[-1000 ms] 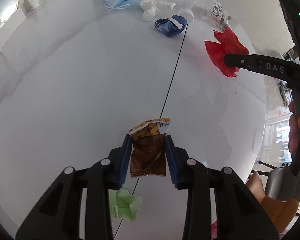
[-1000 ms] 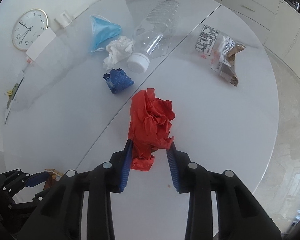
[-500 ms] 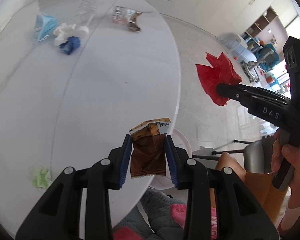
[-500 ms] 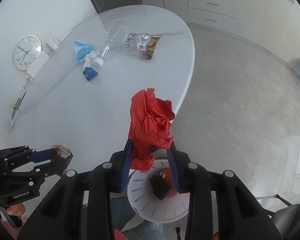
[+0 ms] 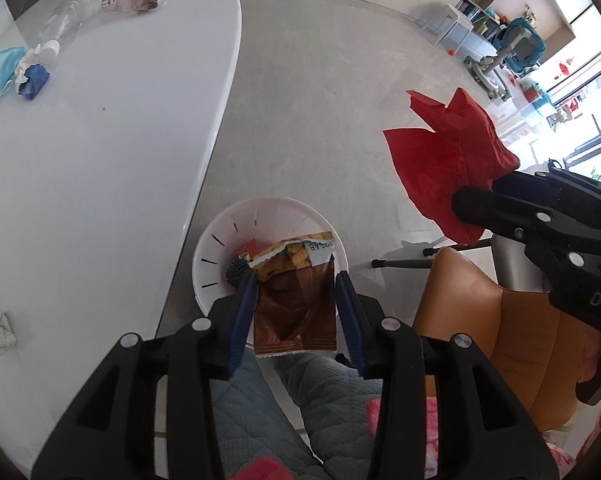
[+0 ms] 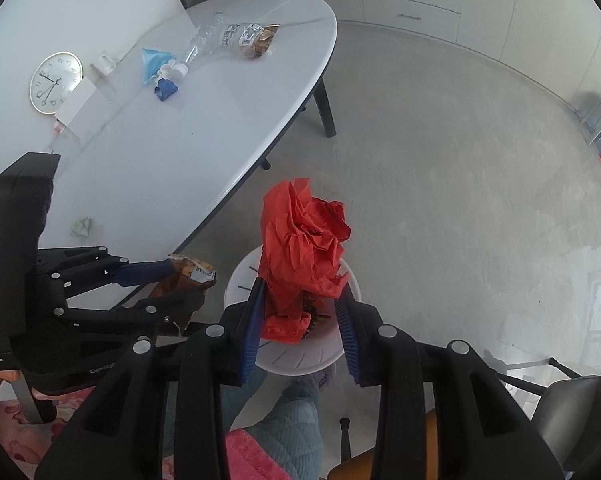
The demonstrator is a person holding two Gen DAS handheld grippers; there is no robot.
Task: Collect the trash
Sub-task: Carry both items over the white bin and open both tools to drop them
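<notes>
Fingers of left gripper (image 5: 296, 300) clamp brown wrapper (image 5: 296, 300) over bin (image 5: 236, 224); right gripper (image 6: 300, 312) view shows red paper (image 6: 304, 248) clamped, clock (image 6: 55, 82).

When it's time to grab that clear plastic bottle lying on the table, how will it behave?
The bottle lies on its side, so a nudge would probably roll it. It looks empty, so likely light. Its thin ribbed wall may crumple or slip between the fingers.

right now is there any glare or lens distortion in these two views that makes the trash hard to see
Left wrist view: windows at the right edge are blown out white, yet the red paper and brown snack wrapper stay sharp; the table edge bows from the fisheye. Right wrist view: even light, dark corners, soft sheen on the tabletop; the green paper wad looks small but clear.
</notes>
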